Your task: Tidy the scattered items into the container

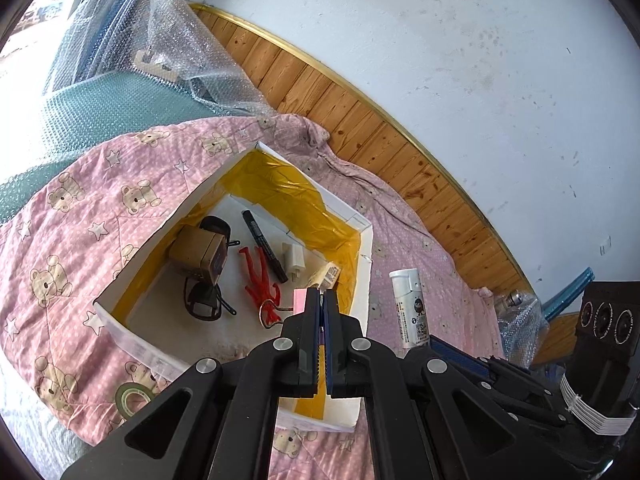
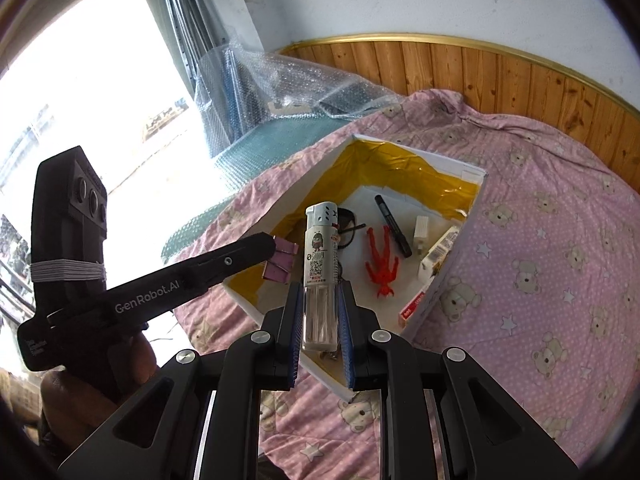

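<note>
Pink bear-print quilt [image 2: 540, 280] covers the bed; ahead of both grippers sits the yellow-lined box [image 1: 362, 276]. My right gripper [image 2: 320, 300] clamps a lighter [image 2: 320, 264] upright for dropping in. My left gripper [image 1: 320, 300] pinches a pink clip [image 2: 280, 260], seen clearly only from the right wrist.

Marker [image 1: 264, 245] in box [image 1: 132, 268] on quilt [image 1: 72, 208]

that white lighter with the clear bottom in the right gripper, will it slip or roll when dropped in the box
The white lighter with the clear plastic base looks smooth and glossy, so it may slide between the right gripper pads if the grip loosens. It is probably light and rigid. Its rounded body could roll a little on the white box floor, towards the red toy figure.
</note>
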Demonstrator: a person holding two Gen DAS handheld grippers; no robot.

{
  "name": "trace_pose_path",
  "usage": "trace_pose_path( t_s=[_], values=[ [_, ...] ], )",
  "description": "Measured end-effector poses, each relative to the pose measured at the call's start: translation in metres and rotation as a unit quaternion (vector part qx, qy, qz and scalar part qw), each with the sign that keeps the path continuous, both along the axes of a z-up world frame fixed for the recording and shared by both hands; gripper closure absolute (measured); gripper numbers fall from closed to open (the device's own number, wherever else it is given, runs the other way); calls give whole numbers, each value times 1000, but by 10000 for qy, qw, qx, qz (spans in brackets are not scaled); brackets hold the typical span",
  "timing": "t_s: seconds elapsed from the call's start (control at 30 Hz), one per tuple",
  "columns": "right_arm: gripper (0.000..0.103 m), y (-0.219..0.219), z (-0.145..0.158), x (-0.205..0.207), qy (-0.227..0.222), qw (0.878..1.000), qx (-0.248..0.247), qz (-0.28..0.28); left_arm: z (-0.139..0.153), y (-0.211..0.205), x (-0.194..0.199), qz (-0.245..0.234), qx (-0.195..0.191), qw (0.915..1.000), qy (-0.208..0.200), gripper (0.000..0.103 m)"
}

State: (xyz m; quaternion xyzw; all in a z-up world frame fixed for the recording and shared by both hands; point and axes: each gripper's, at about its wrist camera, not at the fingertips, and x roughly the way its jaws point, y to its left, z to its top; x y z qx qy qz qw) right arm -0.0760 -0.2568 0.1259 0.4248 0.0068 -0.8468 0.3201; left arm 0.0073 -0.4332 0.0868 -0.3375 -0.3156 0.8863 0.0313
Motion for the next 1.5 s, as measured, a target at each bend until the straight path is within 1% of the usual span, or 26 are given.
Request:
trace_pose_path(
  t_s=[0.23, 0.4, 0.47, 0.53, 0.57, 0.6, 0.63, 0.67, 0.73, 0.8, 0.87, 0.93, 0.97, 1.03, 1.17, 1.23, 1.3, 1.4, 1.5],
  values=[
    [85, -11, -19, -19, -243, 9997, 43, 11, -13, -8, -14, -7, -24, 9998, -195, 102],
    [85, -13, -33, -30, -413, 9991, 105, -12, -28, -10, -25, -57, -82, 9991, -422, 102],
    [85, -15, -38, -34, -460, 9988, 150, -12, -32, -9, -29, -72, -163, 9986, -505, 102],
    [82, -18, -46, -40, -511, 9983, 274, -36, -37, -5, -36, -223, -334, 9973, -614, 101],
    [78, -18, -51, -43, -534, 9979, 349, -102, -40, -1, -40, -272, -535, 9957, -711, 97],
    [66, -17, -56, -46, -561, 9975, 390, -155, -45, 1, -44, -277, -713, 9937, -814, 86],
    [64, -13, -59, -47, -589, 9974, 368, -215, -50, 0, -46, -239, -753, 9928, -897, 78],
    [64, -10, -61, -47, -621, 9971, 354, -247, -55, -3, -46, -167, -635, 9936, -918, 67],
    [64, -3, -64, -47, -665, 9967, 335, -316, -62, -13, -42, -102, -231, 9959, -867, 66],
    [64, 6, -66, -47, -736, 9962, 288, -375, -64, -23, -38, -47, 28, 9964, -843, 66],
    [64, 12, -67, -46, -778, 9958, 248, -419, -60, -29, -34, 34, 79, 9966, -815, 66],
    [64, 15, -67, -45, -818, 9957, 175, -410, -56, -33, -32, 72, 42, 9968, -797, 65],
    [64, 16, -67, -44, -829, 9957, 154, -395, -56, -34, -32, 83, 45, 9965, -831, 63],
    [64, 14, -65, -42, -836, 9958, 151, -335, -58, -36, -33, 69, 73, 9957, -923, 63],
    [64, 12, -66, -37, -854, 9960, 159, -189, -58, -32, -32, 52, 29, 9953, -966, 63],
    [64, 12, -67, -34, -861, 9960, 179, -125, -57, -25, -32, 20, -130, 9947, -1021, 59],
    [63, 12, -68, -31, -842, 9962, 218, -60, -55, -17, -32, 39, -453, 9927, -1119, 54],
    [63, 13, -68, -27, -778, 9966, 261, 18, -53, -4, -34, 66, -1028, 9871, -1228, 53],
    [63, 13, -66, -23, -719, 9968, 324, 96, -50, 7, -36, 7, -1313, 9833, -1258, 53]
  ],
)
